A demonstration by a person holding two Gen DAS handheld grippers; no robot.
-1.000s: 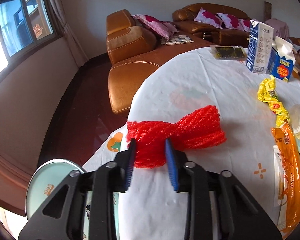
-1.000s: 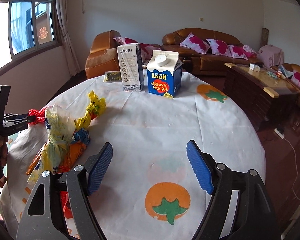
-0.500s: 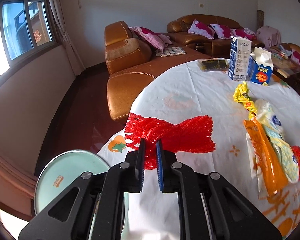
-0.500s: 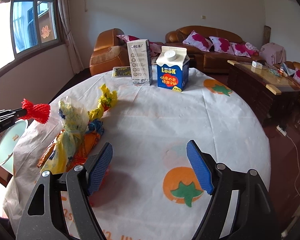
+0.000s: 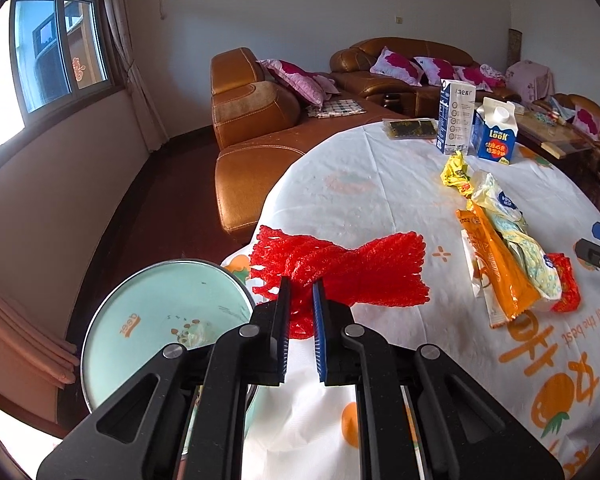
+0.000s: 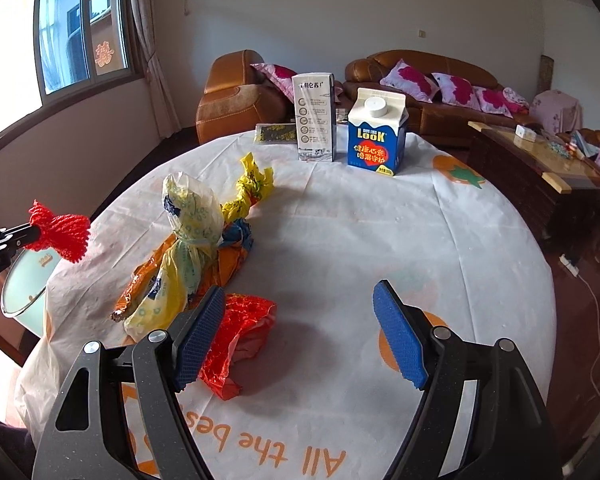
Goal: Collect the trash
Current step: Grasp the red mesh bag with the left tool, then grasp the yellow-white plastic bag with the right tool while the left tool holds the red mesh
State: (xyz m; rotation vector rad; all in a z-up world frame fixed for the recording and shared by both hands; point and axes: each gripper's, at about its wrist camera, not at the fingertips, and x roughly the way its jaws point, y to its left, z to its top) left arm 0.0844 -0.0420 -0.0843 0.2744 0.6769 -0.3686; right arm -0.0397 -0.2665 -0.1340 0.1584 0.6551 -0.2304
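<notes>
While the left gripper (image 5: 300, 292) pinches a red foam net (image 5: 340, 272) near one end, its jaws nearly closed on the bunched mesh, the net hangs clear of the table's edge (image 5: 268, 208), its long axis running crosswise to the fingers. A pale green bin (image 5: 156, 320) waits just below and to the left, probably the drop point. The right gripper (image 6: 300, 336) hovers wide open and empty over the table, a red wrapper (image 6: 240, 328) just beside its left finger.
</notes>
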